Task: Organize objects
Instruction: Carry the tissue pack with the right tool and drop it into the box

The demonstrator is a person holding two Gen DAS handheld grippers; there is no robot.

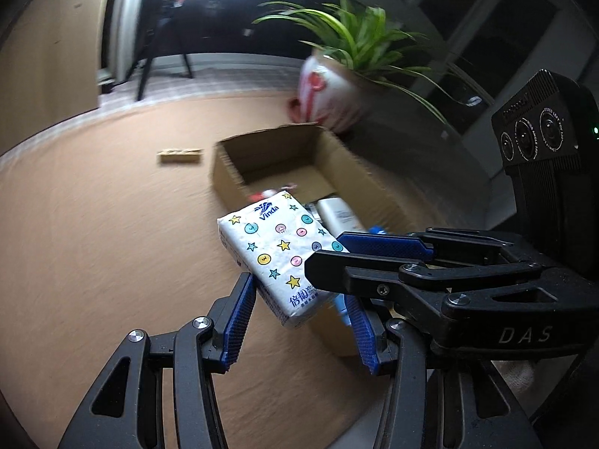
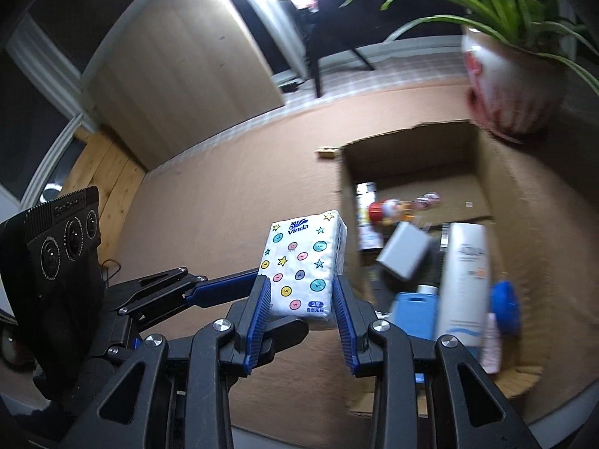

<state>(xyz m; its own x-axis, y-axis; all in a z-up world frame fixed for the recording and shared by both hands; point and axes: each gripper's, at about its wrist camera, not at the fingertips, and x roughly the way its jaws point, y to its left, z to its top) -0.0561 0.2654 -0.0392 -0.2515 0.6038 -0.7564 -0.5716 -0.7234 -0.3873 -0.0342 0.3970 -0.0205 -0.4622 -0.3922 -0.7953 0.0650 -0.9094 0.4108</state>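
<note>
Tissue pack (image 2: 305, 267): we see it clamped between right hand-held gripper (image 2: 302, 308) pads; left hand-held gripper (image 1: 299, 318) also pinches it, beside box (image 2: 524, 194).

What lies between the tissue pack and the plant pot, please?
The open cardboard box with toiletries inside lies between the tissue pack and the plant pot, clearest in the right wrist view.

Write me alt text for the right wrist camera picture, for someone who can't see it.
A tissue pack printed with stars and dots is clamped between the blue pads of the right tool, held above a tan tabletop. The left tool reaches in from the left beside it. To the right, an open cardboard box holds bottles and small items, with a potted plant behind.
</note>
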